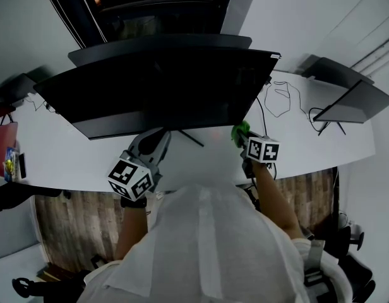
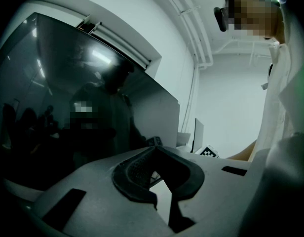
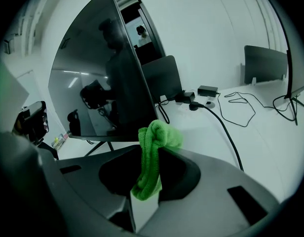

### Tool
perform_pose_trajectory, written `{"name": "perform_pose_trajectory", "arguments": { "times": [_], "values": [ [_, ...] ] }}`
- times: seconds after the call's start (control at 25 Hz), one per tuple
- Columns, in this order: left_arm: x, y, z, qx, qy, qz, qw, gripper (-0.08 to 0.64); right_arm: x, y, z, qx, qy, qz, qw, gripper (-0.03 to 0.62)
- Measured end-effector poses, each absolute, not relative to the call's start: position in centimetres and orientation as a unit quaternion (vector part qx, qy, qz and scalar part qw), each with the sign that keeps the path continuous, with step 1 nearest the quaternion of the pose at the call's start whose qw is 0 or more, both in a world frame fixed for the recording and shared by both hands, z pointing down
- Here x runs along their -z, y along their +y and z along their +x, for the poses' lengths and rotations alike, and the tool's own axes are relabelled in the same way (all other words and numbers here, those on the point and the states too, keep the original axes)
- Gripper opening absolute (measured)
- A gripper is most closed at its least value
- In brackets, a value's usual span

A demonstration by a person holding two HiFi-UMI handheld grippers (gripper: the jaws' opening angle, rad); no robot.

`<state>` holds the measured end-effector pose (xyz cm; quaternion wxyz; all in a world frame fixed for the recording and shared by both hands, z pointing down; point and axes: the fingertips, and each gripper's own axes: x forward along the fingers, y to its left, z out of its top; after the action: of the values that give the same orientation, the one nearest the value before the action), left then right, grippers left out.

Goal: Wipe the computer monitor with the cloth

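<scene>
Right gripper (image 3: 152,149) pinches the green cloth (image 3: 158,136) just beside the monitor (image 3: 93,73); this loose bunch could slip free when dragged across its glass.

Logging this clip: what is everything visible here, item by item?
Monitor: one, black, large, centre of desk.
Cloth: one, green, by the monitor's lower right corner.
Second monitor: one, black, right end of desk.
Cables: several, black, on the desk right of the monitor.
Desk: one, white.
Shirt: one, white, on the person.
Left claw: one, grey, shut, empty.
Right claw: one, grey, shut on cloth.
</scene>
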<state>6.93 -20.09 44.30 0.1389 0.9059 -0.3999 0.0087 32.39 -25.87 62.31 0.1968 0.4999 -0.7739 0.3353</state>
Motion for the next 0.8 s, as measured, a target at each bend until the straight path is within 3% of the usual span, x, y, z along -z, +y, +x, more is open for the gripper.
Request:
{"name": "perform_pose_trajectory", "arguments": {
  "times": [0.8],
  "values": [
    [-44.5,-19.1,1.4,-0.006,-0.415,0.899,0.14,0.021,-61.6,-25.0,22.8,-0.314,-0.812,0.435,0.23,0.072]
  ]
}}
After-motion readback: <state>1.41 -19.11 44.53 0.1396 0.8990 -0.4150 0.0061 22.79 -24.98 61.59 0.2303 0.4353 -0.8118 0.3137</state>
